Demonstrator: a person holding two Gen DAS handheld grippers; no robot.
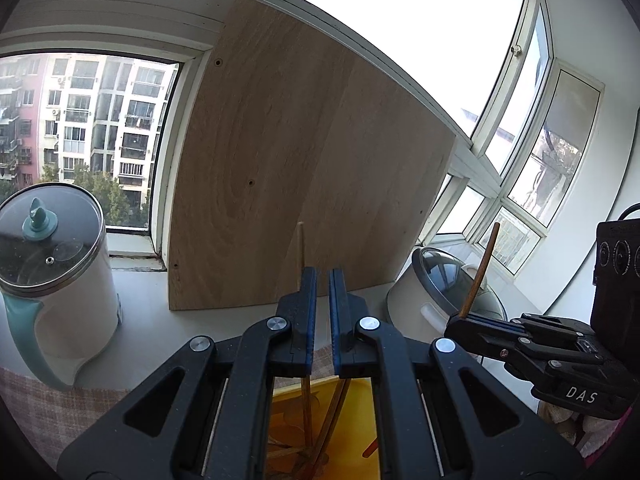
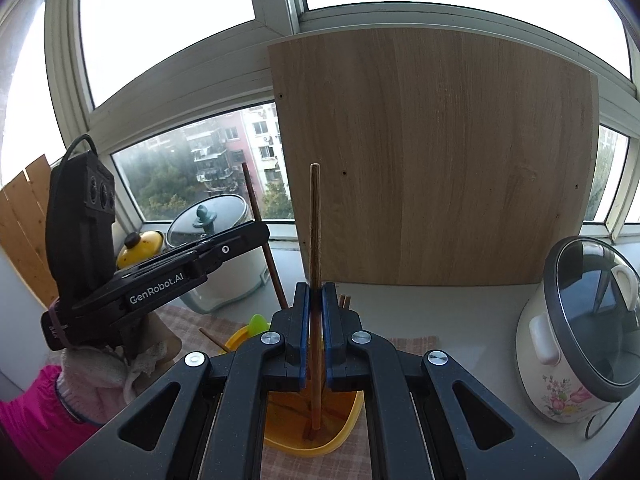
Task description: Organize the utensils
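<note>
In the right wrist view my right gripper (image 2: 316,286) is shut on a brown chopstick (image 2: 315,220) that stands upright. Its lower end reaches into a yellow holder (image 2: 344,436) with other chopsticks lying inside. The left wrist view shows the right gripper (image 1: 456,322) and its chopstick (image 1: 482,264) at the right. My left gripper (image 1: 323,272) is shut too, a thin chopstick (image 1: 301,244) rising by its left finger above the yellow holder (image 1: 360,420). Seen from the right wrist, the left gripper (image 2: 262,236) grips that dark chopstick (image 2: 250,192) at its tip.
A wooden board (image 2: 440,160) leans on the window behind the sill. A white pot with teal handle and glass lid (image 1: 60,280) stands left, a flowered rice cooker (image 2: 576,340) right. A checked cloth (image 2: 200,320) carries a green utensil (image 2: 258,322). A pink sleeve (image 2: 32,420) is low left.
</note>
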